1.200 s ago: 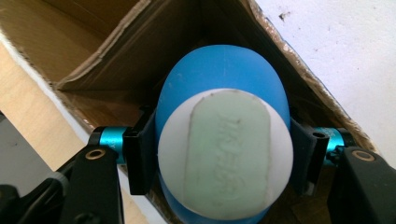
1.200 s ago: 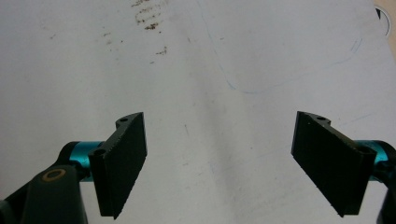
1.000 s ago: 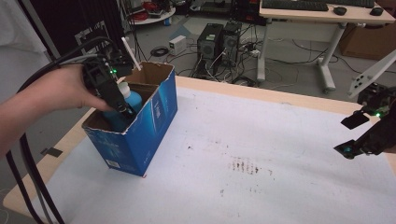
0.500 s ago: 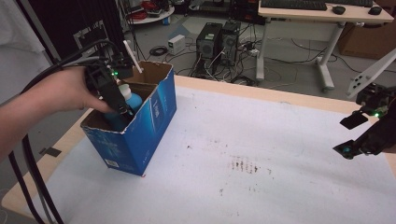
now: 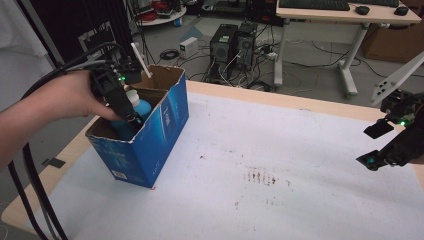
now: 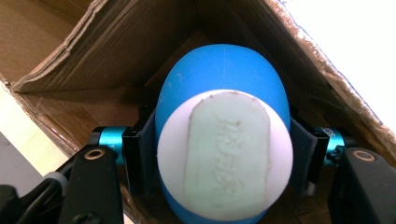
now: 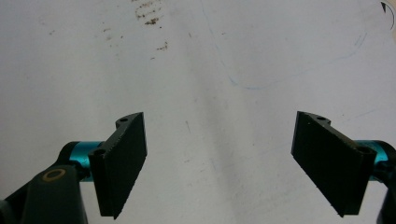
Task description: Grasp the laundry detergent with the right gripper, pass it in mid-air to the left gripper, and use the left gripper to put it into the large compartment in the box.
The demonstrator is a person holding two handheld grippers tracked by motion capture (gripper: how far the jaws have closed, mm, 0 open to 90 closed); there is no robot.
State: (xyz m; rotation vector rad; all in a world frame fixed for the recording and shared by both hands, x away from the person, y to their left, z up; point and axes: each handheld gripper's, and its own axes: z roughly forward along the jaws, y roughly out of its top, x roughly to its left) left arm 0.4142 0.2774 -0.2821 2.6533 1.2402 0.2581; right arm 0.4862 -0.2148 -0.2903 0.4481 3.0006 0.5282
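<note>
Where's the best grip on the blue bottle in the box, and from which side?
Grip the bottle across its narrow sides just below the white cap, coming straight down from above. It stands upright in the box, whose walls block any side approach. The left gripper already does this: its pads press on opposite sides under the cap.

One blue cardboard box with an open top stands at the left of the high view. One blue plastic bottle with a white cap sits inside it. Two black two-jaw grippers are counted: one at the box, one at the right edge. One white-covered wooden table fills the lower frame. Two black computer towers stand at upper centre.
</note>
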